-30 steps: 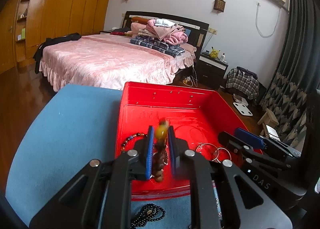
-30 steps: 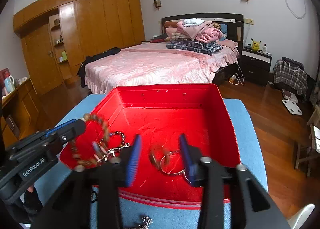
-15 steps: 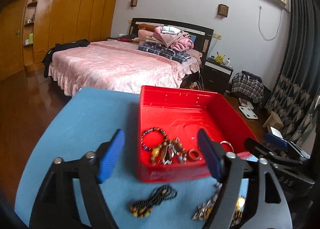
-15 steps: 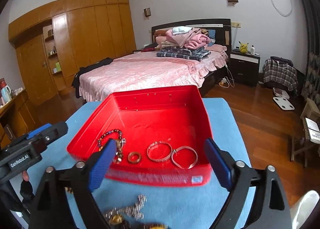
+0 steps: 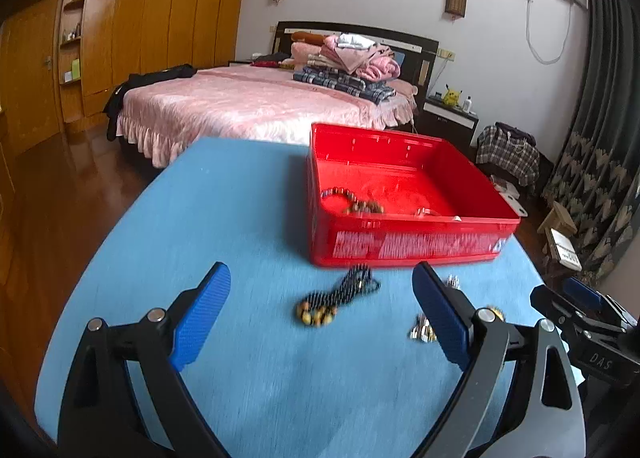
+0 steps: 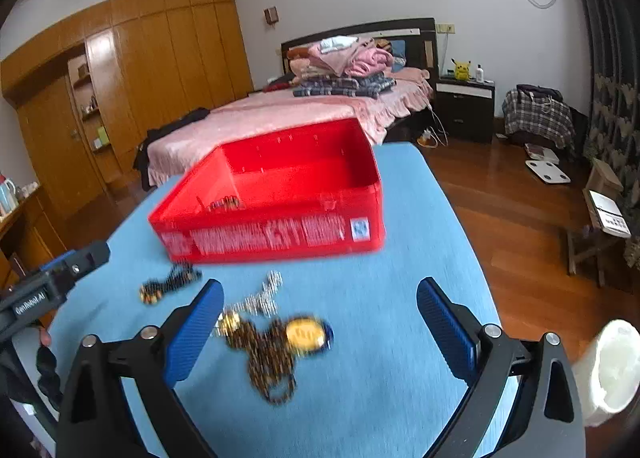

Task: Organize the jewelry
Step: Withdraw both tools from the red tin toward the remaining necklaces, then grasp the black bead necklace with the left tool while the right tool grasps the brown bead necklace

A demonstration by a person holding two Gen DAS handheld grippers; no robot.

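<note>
A red tray (image 5: 408, 244) (image 6: 276, 236) stands on the blue table (image 5: 240, 218) and holds bead bracelets (image 5: 356, 204) and bangles. On the table in front of it lie a black bead string (image 5: 340, 296) (image 6: 168, 284), a silver chain (image 5: 422, 330) (image 6: 264, 298) and a brown bead necklace with a yellow pendant (image 6: 280, 342). My left gripper (image 5: 322, 314) is open and empty, just short of the black bead string. My right gripper (image 6: 320, 326) is open and empty, with the necklace between its fingers.
A pink bed (image 5: 256, 106) stands behind the table. Wooden wardrobes (image 5: 132, 30) line the left wall. A white bin (image 6: 612, 370) stands on the wooden floor at the right of the table. A stool (image 6: 600, 214) stands further right.
My left gripper let the brown bead bracelet go into the tray and opened. Both grippers opened wide and pulled back from the tray toward the table's near side.
</note>
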